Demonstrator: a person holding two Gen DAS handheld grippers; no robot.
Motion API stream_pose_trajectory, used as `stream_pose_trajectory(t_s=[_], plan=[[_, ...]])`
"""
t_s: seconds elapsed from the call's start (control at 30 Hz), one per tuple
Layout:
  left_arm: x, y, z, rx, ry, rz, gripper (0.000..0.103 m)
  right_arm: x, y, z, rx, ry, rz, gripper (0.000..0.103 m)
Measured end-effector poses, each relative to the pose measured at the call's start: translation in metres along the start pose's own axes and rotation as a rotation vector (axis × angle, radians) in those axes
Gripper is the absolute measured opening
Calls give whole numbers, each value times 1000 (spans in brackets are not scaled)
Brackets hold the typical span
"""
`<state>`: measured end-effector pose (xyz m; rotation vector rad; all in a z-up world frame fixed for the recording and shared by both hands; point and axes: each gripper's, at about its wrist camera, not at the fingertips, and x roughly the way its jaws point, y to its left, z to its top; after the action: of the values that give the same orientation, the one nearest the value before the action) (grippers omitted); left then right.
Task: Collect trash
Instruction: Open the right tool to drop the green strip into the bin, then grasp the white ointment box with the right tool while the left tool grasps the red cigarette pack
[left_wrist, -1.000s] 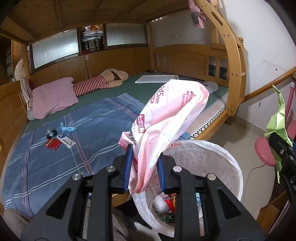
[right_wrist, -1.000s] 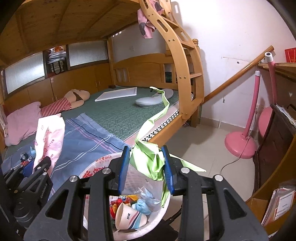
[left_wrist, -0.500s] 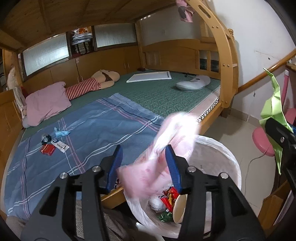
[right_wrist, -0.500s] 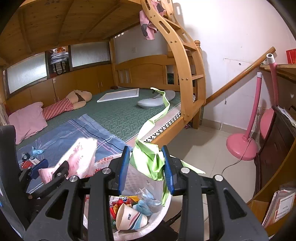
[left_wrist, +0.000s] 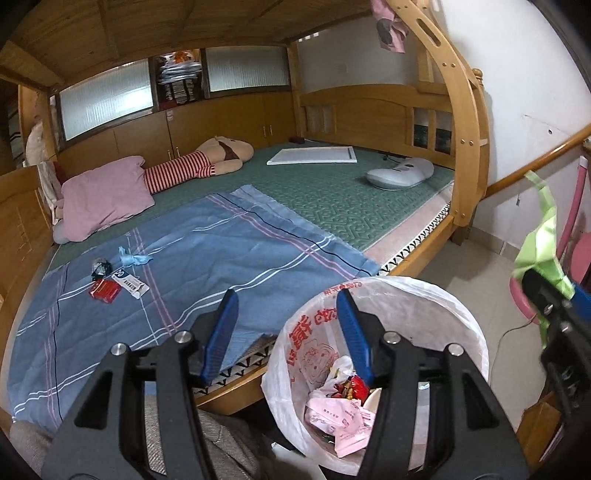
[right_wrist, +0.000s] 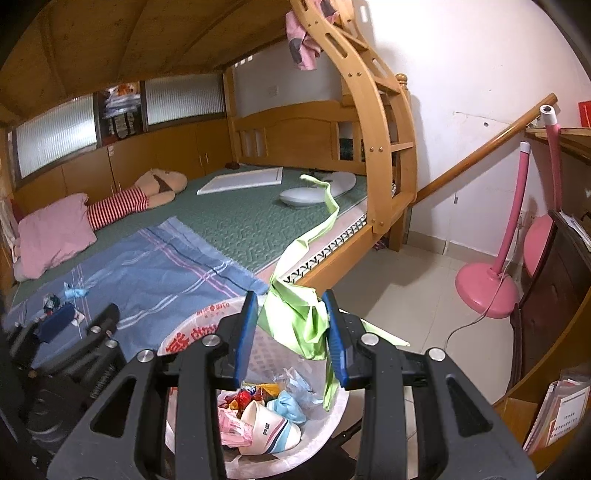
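Now the left gripper (left_wrist: 286, 332) stands released, its jaws having just been opening with nothing between them, above the white plastic-lined waste basket (left_wrist: 436, 295); the crumpled pink plastic bag (left_wrist: 340, 421) lies inside, low in the frame. Right gripper (right_wrist: 290, 332), jaws just widening slightly, has the crumpled green plastic strip (right_wrist: 299, 314) between its pads over the basket.
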<state>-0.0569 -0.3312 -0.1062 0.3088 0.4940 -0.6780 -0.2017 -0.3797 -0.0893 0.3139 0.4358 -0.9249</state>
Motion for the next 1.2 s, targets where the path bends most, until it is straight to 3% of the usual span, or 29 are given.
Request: stream_pose_trajectory(t_s=[0.17,0.47,0.63,0.83,1.0,1.13,1.2], plan=[[-2,6,1,-14,-6,9,56,15,8,-4,-29,42,-16,71],[-3,10,2,-16,-13,16,56,13,9,-3,-20,30,2,75],[-7,49,7,-65,-27,63,56,17,32,7,-20,18,100,76],[-10,146,0,-188,-31,214,57,46,136,14,-155,40,293,77],[-4,243,-23,-268,1,398,57,86,256,-1,-310,121,543,77],[7,305,-42,-318,48,491,57,132,353,-11,-430,187,664,77],[14,332,-53,-360,78,517,57,153,392,-16,-472,207,675,77]])
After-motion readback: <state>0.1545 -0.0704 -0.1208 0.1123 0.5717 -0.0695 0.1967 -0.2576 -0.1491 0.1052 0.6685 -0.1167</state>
